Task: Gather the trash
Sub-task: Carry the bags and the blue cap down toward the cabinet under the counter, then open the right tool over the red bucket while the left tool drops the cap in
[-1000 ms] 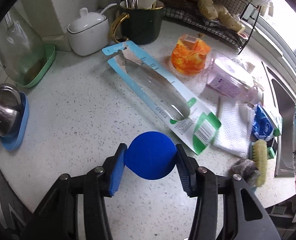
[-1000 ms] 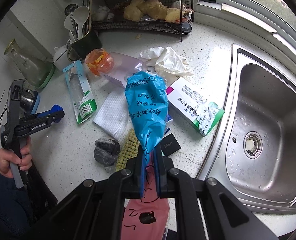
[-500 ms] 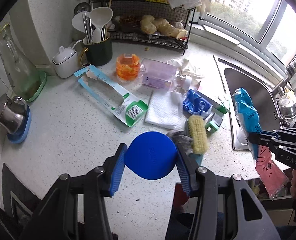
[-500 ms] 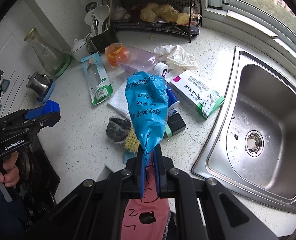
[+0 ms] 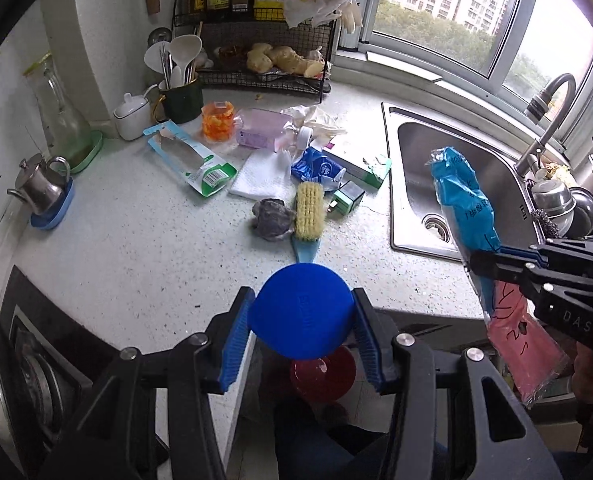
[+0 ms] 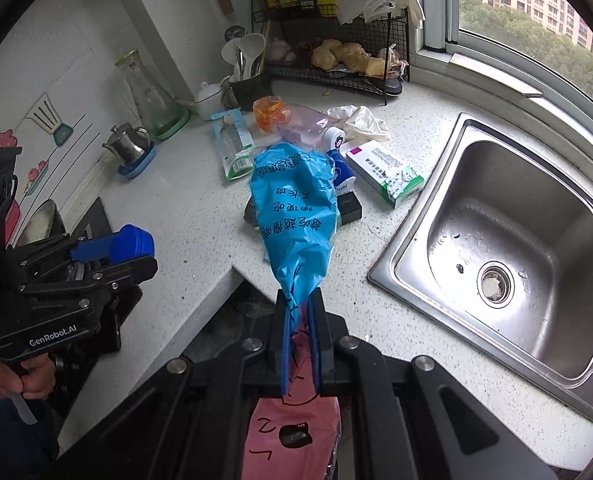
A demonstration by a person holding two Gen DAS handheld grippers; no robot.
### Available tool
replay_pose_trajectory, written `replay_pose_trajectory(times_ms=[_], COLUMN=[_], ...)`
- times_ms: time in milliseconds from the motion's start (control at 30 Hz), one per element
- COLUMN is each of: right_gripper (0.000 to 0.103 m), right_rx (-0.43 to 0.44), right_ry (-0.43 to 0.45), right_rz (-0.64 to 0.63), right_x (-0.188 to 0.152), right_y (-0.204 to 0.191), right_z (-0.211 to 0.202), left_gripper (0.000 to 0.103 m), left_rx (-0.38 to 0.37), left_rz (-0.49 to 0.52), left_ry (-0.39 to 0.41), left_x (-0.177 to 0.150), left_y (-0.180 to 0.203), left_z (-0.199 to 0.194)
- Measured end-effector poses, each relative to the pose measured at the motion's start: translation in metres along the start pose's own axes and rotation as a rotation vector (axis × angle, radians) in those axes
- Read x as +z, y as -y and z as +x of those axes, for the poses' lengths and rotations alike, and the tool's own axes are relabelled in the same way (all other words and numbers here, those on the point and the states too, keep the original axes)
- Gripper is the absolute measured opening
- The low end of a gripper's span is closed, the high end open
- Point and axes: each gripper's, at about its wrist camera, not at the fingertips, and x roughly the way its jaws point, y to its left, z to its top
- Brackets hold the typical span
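Trash is partly gathered. The left claw (image 5: 302, 316) grips a round blue cap (image 5: 302, 314) between its pads. The right claw (image 6: 300, 312) is pinched tight on a crinkled blue plastic wrapper (image 6: 296, 208), printed with dark characters, with a pink wrapper (image 6: 292, 436) hanging beneath. Both are held at the counter (image 5: 136, 248) edge. Left lying there: a torn cardboard blister pack (image 5: 190, 160), a white napkin (image 5: 262, 176), a blue packet (image 5: 316, 166), a white and green box (image 5: 360, 164), an orange wrapper (image 5: 216, 122).
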Motion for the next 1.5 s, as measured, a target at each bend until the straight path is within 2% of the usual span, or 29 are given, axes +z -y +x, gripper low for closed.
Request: replay_pose_trajectory(times_ms=[200, 400, 667, 933, 1100, 1333, 1433, 1500], right_gripper=[0.007, 0.007, 0.007, 0.007, 0.007, 0.007, 0.007, 0.007], right_rx=[0.03, 0.049, 0.055, 0.041, 0.053, 0.041, 0.083, 0.079], right_ry=[-0.028, -0.071, -0.131, -0.269, -0.322, -0.434, -0.469, -0.505], right_rz=[-0.019, -0.013, 0.005, 0.017, -0.01, -0.003, 0.024, 0.043], right_x=[-0.036, -0.061, -0.095, -0.128, -0.148, -0.177, -0.188, -0.198], right_y=[-0.007, -0.007, -0.003, 0.005, 0.012, 0.035, 0.05, 0.061], right_z=[-0.006, 0.0, 0.033, 0.103, 0.153, 0.241, 0.282, 0.311], left_gripper=[0.046, 0.046, 0.046, 0.046, 0.046, 0.046, 0.046, 0.046], left_rx=[0.011, 0.01, -0.011, -0.021, -0.02, -0.018, -0.022, -0.023], left_rz=[-0.003, 0.004, 0.039, 0.054, 0.026, 0.01, 0.025, 0.027], left_ry=[0.002, -0.042, -0.121, -0.253, -0.312, -0.357, -0.343, -0.353], left_x=[-0.036, -0.066, -0.101, -0.147, -0.178, -0.21, -0.224, -0.234], left_y=[0.023, 0.037, 0.048, 0.05, 0.044, 0.036, 0.032, 0.031], left_z=[-0.015, -0.011, 0.023, 0.094, 0.147, 0.224, 0.263, 0.293])
